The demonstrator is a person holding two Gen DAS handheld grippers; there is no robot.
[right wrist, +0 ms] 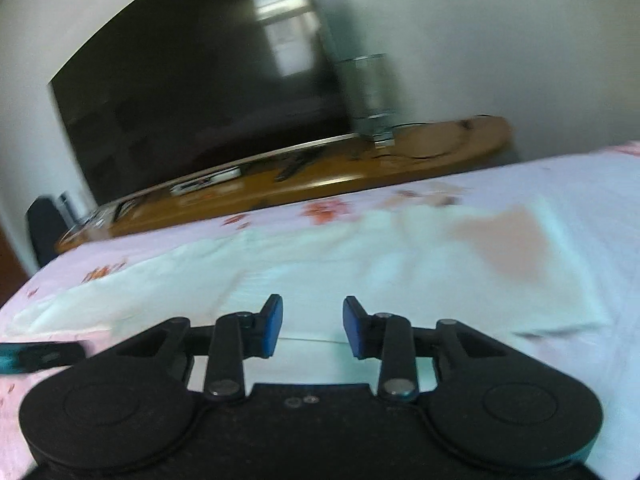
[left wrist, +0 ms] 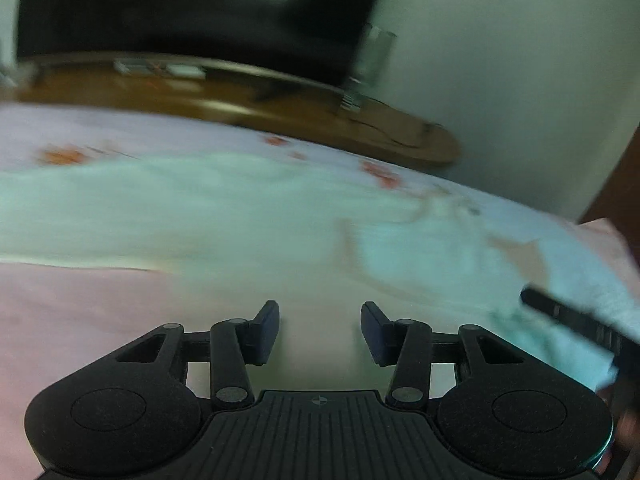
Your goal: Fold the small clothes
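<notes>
Both hand-held grippers (left wrist: 320,330) (right wrist: 313,326) agape, empty, over pale garment (right wrist: 360,264).

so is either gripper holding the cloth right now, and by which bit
Nothing is held. The left gripper and the right gripper both have their jaws open with nothing between them, above the pale green cloth on the bed.

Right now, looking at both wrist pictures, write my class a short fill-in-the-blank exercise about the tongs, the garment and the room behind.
1. Both the left tongs and the right tongs are ____, gripping nothing.
2. The pale mint garment lies on a ____ with a pink floral sheet.
3. Behind it, the television stands on a ____ shelf.

Missing words: open; bed; wooden
</notes>
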